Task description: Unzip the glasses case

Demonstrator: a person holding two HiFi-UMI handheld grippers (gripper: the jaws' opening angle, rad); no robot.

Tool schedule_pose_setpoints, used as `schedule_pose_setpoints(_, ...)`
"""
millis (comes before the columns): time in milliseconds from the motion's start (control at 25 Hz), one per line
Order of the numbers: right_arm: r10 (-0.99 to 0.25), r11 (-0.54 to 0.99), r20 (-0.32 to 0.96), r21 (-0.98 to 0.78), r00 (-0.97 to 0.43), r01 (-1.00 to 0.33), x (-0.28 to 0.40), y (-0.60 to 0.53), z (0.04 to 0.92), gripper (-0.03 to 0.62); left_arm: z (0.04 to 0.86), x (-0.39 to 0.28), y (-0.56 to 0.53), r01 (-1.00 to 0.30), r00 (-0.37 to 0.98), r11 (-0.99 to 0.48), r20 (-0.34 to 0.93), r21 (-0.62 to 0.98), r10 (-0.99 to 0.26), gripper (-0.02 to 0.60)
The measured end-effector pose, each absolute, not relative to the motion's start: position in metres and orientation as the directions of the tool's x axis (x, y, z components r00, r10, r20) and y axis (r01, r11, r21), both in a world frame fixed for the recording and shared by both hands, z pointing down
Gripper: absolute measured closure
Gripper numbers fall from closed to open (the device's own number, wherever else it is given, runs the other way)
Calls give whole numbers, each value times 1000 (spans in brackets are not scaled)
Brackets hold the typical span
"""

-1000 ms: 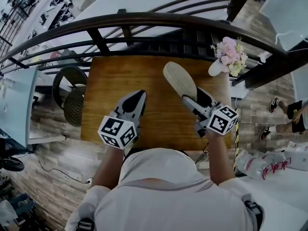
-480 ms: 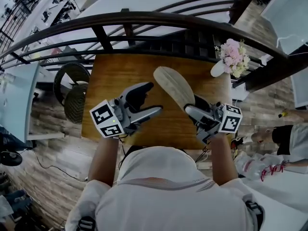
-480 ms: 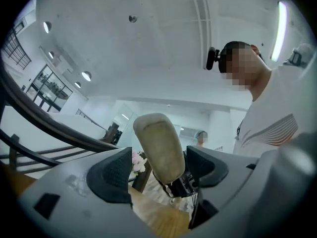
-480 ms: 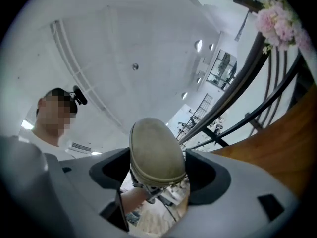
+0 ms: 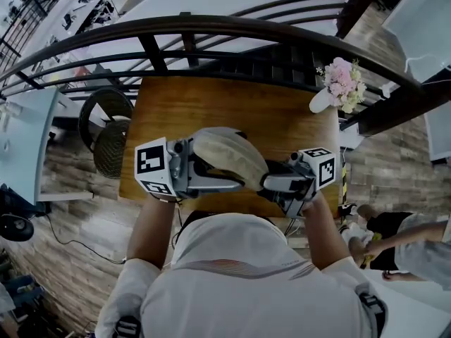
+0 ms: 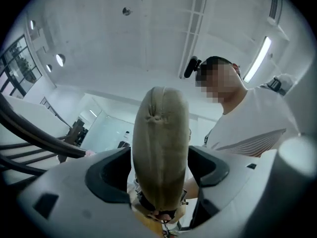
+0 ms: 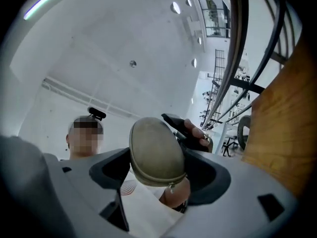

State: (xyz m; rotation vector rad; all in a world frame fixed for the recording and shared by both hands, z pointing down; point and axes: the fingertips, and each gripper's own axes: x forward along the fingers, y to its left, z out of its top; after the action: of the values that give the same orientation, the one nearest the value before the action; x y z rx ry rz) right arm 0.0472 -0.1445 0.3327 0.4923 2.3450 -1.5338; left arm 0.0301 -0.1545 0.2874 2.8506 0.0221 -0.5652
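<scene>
The beige oval glasses case point(image 5: 229, 157) is lifted above the wooden table point(image 5: 211, 104) in front of the person's chest. My right gripper point(image 5: 271, 182) comes in from the right, shut on the case's right end. In the right gripper view the case point(image 7: 157, 155) sits between the pads, with the zip pull point(image 7: 171, 185) hanging below it. My left gripper point(image 5: 239, 162) points right; its jaws have just been opening and now straddle the case's left part. In the left gripper view the case point(image 6: 159, 152) stands edge-on between the wide jaws, which show no squeeze on it.
A dark curved railing point(image 5: 211, 30) runs behind the table. A white vase of pink flowers point(image 5: 337, 83) stands on the table's far right corner. A round woven chair point(image 5: 106, 129) is left of the table. Another person's arm point(image 5: 416, 241) shows at the lower right.
The right gripper has lifted the case off the table and carried it left. The left gripper has opened from shut, turned rightward and closed in, so the case now lies between its jaws.
</scene>
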Motion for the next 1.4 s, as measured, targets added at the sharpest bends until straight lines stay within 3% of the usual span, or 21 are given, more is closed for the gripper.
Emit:
schedule_pose_setpoints(160,163,298,-415,-844,-895,446,38,-134,343,197,282,39,-144,96,919,-974,-394,205,8,252)
schedule_pose_setpoints(360,152,215,-440,-859,-885,464,31,-139,348,192,285,33,-155,68,905,-962,-422,264,-52,253)
schedule_pose_setpoints(560,109,373,-389,-837,-915,400,37,-149,342,210,287,27,-175,-30,895,-947,-413,319,-168,255)
schedule_pose_setpoints(680,53,564,-270,-786,-962,252,42,-157,343,210,290,18,-195,-151,877,-922,-383,355,-291,255)
schedule_pose_setpoints(800,-53,745,-66,-667,-996,4,47,-170,353,212,292,9,-215,-279,840,-875,-340,396,-422,255)
schedule_pose_setpoints(960,-185,852,196,-456,-963,-256,45,-180,376,240,294,1,-233,-352,793,-809,-309,471,-525,255)
schedule_pose_setpoints(1120,-199,880,355,-346,-913,-327,31,-181,395,255,301,3,-236,-385,801,-801,-266,459,-537,255)
schedule_pose_setpoints(1400,-104,873,475,-377,-874,-309,28,-180,420,298,313,27,-224,-387,876,-863,-163,324,-454,255)
